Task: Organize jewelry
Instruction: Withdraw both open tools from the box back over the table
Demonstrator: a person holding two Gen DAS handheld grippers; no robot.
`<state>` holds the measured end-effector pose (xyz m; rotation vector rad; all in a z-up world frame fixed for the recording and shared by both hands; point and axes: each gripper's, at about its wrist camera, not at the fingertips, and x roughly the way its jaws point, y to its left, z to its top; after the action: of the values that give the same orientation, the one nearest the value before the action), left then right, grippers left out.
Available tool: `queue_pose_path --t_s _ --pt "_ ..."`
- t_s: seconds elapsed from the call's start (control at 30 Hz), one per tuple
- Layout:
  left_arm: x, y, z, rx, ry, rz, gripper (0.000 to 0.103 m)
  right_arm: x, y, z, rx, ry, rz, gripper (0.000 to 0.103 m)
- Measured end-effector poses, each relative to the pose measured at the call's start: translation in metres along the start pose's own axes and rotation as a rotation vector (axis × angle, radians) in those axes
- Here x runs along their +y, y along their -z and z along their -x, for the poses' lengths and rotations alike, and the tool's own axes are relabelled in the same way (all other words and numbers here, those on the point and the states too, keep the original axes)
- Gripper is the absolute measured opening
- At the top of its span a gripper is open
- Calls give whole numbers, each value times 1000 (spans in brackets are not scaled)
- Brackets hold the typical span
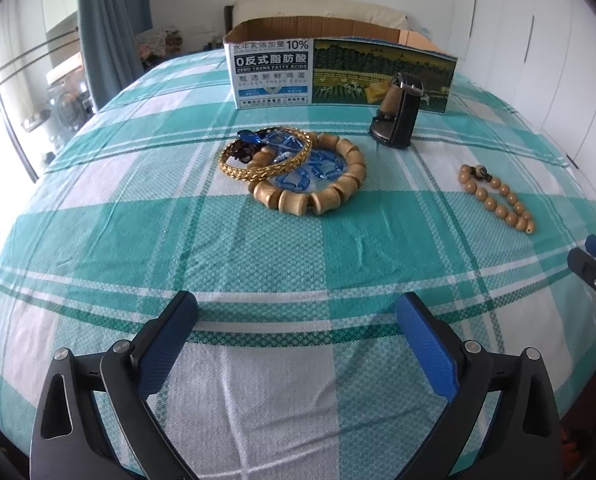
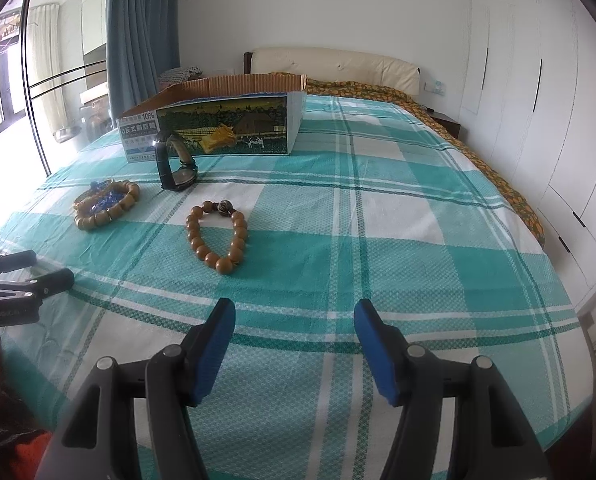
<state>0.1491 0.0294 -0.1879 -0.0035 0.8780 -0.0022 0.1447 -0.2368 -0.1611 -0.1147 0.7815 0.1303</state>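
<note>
On the green plaid bedsheet lies a pile of jewelry: a gold bangle (image 1: 233, 168), a wooden barrel-bead bracelet (image 1: 322, 196) and blue crystal beads (image 1: 318, 170). The pile shows in the right wrist view (image 2: 105, 208). A dark watch (image 1: 402, 116) stands to its right, in front of an open cardboard box (image 1: 338, 70). A round-bead bracelet (image 1: 498, 200) lies apart on the right; it also shows in the right wrist view (image 2: 217, 236). My left gripper (image 1: 298, 320) is open and empty, well short of the pile. My right gripper (image 2: 293, 320) is open and empty, short of the round-bead bracelet.
The box (image 2: 217, 128) and watch (image 2: 173, 160) sit mid-bed. A headboard (image 2: 330, 66) and an orange patterned blanket (image 2: 498, 168) lie beyond. White wardrobes (image 2: 538, 100) line the right wall; a blue curtain (image 2: 141, 32) and window stand left.
</note>
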Motion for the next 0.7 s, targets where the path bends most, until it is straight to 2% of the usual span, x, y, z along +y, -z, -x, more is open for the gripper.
queue_pose_path --t_s 0.2,0.7 --pt "0 0 -1 0 1 2 102 -4 0 3 -14 -1 -14 63" --pt "1 -1 -1 6 7 1 102 0 3 -3 17 -13 -9 63"
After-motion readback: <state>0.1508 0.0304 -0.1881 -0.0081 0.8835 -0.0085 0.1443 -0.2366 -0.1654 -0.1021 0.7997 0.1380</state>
